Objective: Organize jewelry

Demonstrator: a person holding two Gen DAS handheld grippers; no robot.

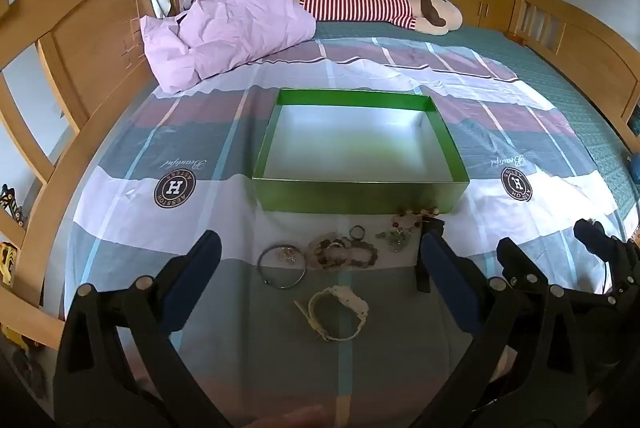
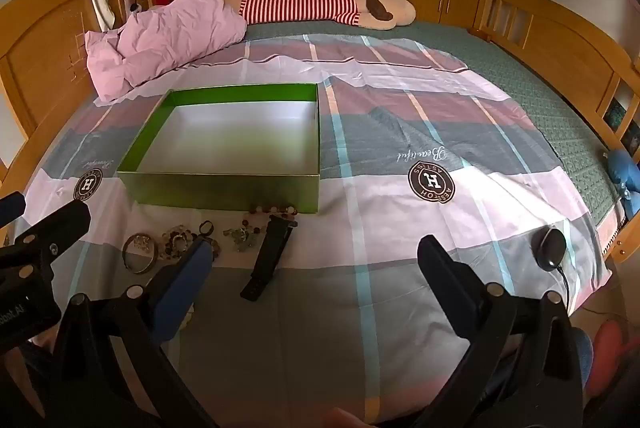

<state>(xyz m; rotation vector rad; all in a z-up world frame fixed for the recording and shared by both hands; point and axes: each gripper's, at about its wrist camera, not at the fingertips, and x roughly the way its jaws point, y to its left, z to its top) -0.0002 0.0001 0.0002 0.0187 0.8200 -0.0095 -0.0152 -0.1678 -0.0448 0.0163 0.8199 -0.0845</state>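
A: So, where does the jewelry lie?

B: It lies on the bed sheet (image 1: pixel 120 220), in a loose row just before the near wall of the green box (image 1: pixel 360 196), which is empty. The white watch (image 1: pixel 340 312) is apart from the row, closer to us. The bangle (image 1: pixel 282 266) is at the left end, then the bead bracelets (image 1: pixel 344 252), and the black strap (image 2: pixel 270 256) is at the right end, its long axis pointing toward the box.

A: Which gripper is nearer?

B: The left gripper (image 1: pixel 316 256), I think. The watch and the bangle sit straight ahead between its fingers, below it. The right gripper (image 2: pixel 316 260) looks at bare sheet; the jewelry is off to its left, the strap nearest.

A: Do they hold something?

B: No. Both are spread wide, with nothing gripped.
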